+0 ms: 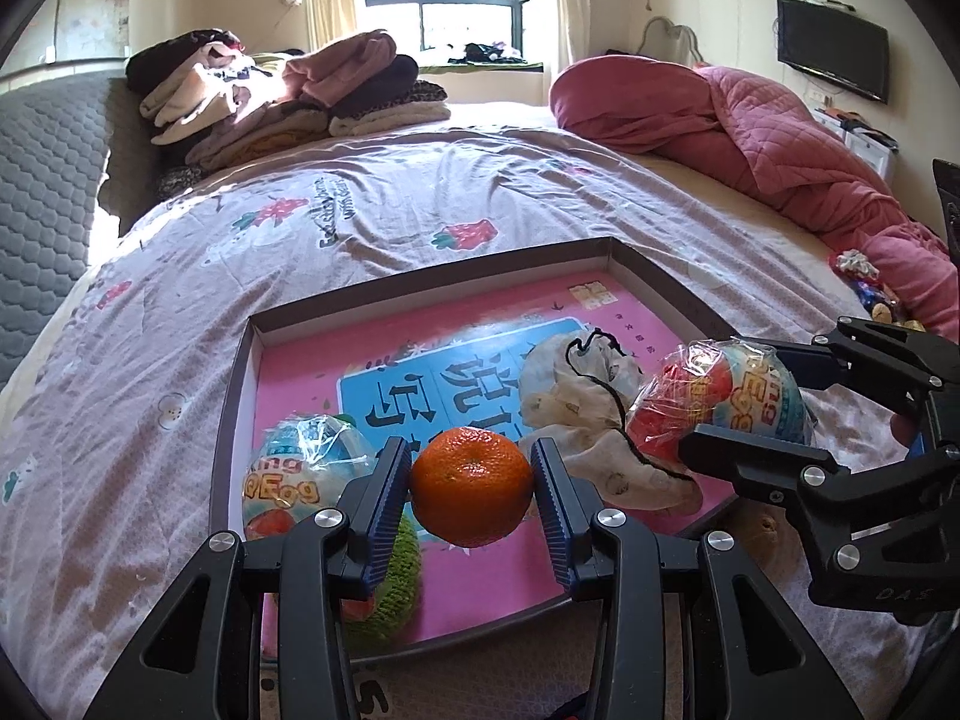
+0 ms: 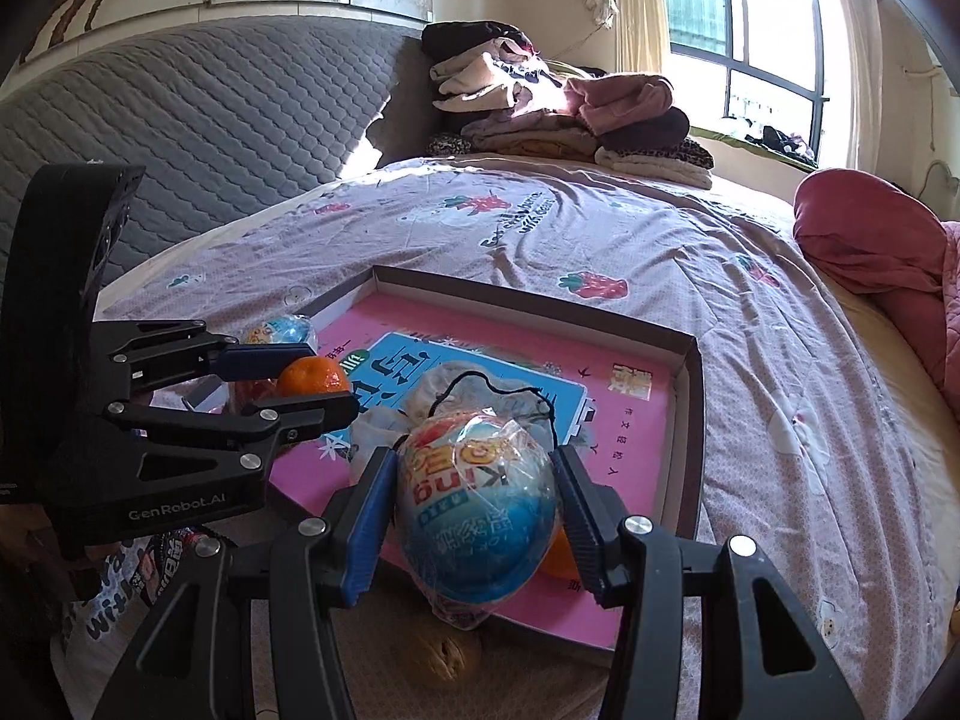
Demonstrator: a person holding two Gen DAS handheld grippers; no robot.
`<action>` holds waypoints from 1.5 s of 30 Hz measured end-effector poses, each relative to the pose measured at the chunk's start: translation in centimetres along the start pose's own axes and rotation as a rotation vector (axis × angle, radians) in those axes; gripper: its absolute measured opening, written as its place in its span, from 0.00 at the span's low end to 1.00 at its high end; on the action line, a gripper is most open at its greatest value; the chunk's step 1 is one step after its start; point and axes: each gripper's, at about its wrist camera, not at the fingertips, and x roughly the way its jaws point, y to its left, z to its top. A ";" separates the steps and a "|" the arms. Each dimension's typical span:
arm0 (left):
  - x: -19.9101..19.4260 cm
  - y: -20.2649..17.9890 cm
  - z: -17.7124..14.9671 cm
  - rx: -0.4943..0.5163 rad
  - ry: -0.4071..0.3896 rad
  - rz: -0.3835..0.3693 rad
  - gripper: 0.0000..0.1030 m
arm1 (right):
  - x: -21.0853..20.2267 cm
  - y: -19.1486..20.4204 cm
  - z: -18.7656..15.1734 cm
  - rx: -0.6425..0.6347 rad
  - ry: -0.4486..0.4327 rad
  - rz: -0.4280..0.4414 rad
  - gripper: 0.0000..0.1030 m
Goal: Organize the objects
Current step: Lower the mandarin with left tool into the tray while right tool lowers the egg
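A shallow cardboard tray [image 1: 651,276] with a pink printed floor lies on the bed; it also shows in the right wrist view [image 2: 690,420]. My left gripper [image 1: 471,495] is shut on an orange mandarin [image 1: 471,495] and holds it over the tray's near part. My right gripper [image 2: 474,510] is shut on a wrapped blue-and-red toy egg [image 2: 474,510] at the tray's near right edge; it shows in the left wrist view [image 1: 738,402] too. A second wrapped egg [image 1: 300,468], a green knitted thing [image 1: 396,576] and a white drawstring pouch [image 1: 582,396] lie in the tray.
A walnut [image 2: 444,654] lies on the sheet just outside the tray's near edge. Another orange fruit [image 2: 561,558] peeks from behind my right finger. Folded clothes [image 1: 288,96] are stacked at the bed's far end. A pink quilt [image 1: 750,132] and wrapped sweets [image 1: 870,288] lie at the right.
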 end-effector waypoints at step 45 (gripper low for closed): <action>2.3 -0.5 -0.9 0.029 0.089 -0.005 0.42 | 2.1 0.7 -0.9 -0.051 0.028 -0.069 0.52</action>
